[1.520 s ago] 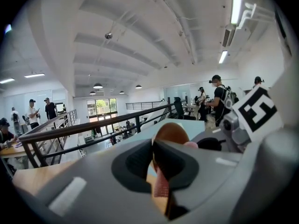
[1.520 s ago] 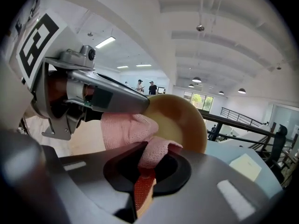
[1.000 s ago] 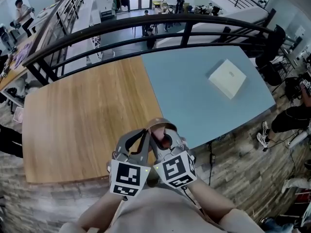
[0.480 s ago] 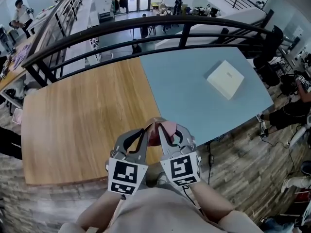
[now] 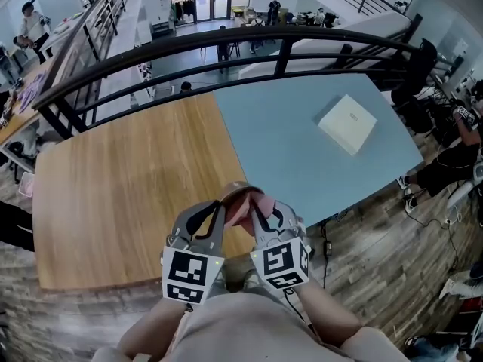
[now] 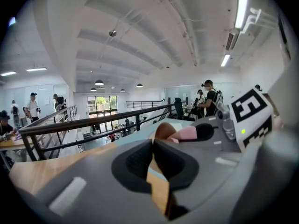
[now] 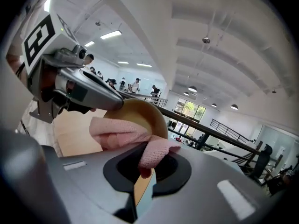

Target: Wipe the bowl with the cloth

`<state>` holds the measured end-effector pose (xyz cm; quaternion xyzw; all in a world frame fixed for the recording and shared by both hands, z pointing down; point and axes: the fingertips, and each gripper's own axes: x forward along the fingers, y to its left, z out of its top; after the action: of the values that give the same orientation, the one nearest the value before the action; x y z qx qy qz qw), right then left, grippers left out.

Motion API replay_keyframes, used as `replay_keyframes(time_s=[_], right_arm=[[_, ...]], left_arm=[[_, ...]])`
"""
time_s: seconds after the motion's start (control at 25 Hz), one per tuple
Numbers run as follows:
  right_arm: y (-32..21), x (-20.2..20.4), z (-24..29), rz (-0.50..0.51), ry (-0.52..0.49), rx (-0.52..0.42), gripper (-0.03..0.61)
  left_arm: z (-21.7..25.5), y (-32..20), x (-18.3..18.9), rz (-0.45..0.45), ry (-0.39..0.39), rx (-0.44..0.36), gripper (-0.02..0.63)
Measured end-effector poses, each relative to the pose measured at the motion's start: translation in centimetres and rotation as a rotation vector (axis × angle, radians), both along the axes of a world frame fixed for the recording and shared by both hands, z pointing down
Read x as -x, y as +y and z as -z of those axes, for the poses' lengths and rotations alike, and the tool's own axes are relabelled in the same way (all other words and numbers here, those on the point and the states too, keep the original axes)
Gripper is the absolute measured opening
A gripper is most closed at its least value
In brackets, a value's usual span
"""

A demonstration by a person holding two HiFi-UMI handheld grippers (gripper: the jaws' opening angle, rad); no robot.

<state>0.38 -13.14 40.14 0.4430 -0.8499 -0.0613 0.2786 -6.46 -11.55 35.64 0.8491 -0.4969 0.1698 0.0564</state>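
Observation:
A tan bowl (image 5: 237,190) is held tilted in the air over the table's near edge. My left gripper (image 5: 221,207) is shut on its rim, and the bowl (image 6: 163,130) shows brown just past the closed jaws. My right gripper (image 5: 255,211) is shut on a pink cloth (image 5: 256,200). In the right gripper view the cloth (image 7: 122,132) runs from my jaws (image 7: 148,156) up against the inside of the bowl (image 7: 145,112), with the left gripper (image 7: 116,105) at the rim above it. Most of the bowl is hidden by the two grippers in the head view.
The table has a wooden half (image 5: 121,194) and a pale blue half (image 5: 294,142). A white box (image 5: 347,124) lies on the blue half at the far right. A black railing (image 5: 226,47) runs behind the table. People stand in the room beyond.
My right gripper has slid a little with the cloth across the bowl, and more pink now shows above the rim. My left gripper and the bowl have stayed put.

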Motion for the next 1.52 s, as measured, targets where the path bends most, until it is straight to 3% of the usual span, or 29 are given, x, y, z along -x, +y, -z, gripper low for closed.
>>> replay_keyframes(time_s=[0.44,0.8,1.08,1.52], right_arm=[[2.5,3.5,-4.0,0.127,0.023,0.120,0.020],[3.3,6.7,-2.5,0.213,-0.058,0.128,0.020],[1.6,5.7,-0.4,0.163,-0.154,0.102,0.020],[0.1,1.8,1.7,0.056,-0.267,0.074,0.020]], left_arm=[[-1.6,-0.2,0.0,0.001,-0.011,0.046,0.014],[-2.9,0.3,0.2,-0.008,0.011,0.095,0.012],[-3.8,0.7,0.2,-0.024,0.033,0.135,0.008],[-3.6,0.2,0.1,-0.034,0.031,0.132,0.006]])
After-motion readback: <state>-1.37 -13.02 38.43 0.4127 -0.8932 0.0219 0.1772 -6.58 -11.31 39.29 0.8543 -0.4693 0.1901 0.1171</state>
